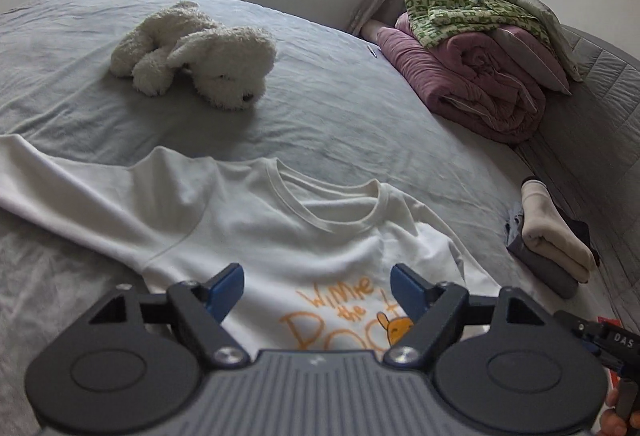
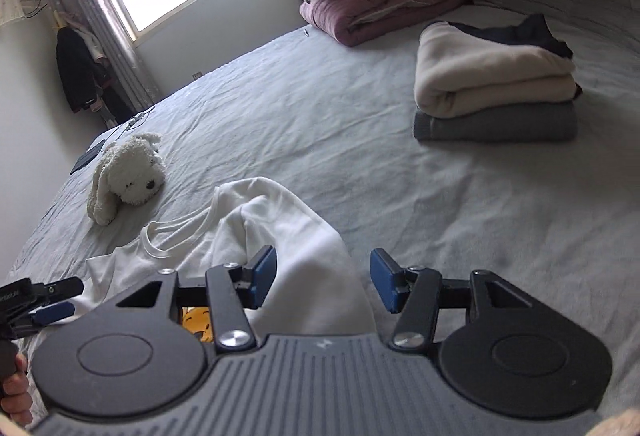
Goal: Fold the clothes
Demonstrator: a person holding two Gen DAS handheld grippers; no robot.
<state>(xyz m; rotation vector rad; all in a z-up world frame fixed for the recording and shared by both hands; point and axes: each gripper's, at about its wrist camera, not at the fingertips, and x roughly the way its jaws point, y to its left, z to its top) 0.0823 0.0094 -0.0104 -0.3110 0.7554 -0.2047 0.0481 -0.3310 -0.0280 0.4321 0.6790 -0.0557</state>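
A white printed cotton T-shirt (image 1: 280,220) lies near on the grey-sheeted bed (image 1: 340,123); a fluffy white plush dog (image 1: 200,51) lies beyond it, and a stack of folded clothes (image 1: 552,240) sits to the right.

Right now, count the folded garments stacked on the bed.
3 show: a grey one at the bottom, a cream one on it, a dark one on top. More may hide behind.

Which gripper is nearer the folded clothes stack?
Right. The right gripper hangs over the white T-shirt's sleeve, facing the folded stack; the left gripper is over the shirt's chest, farther away.
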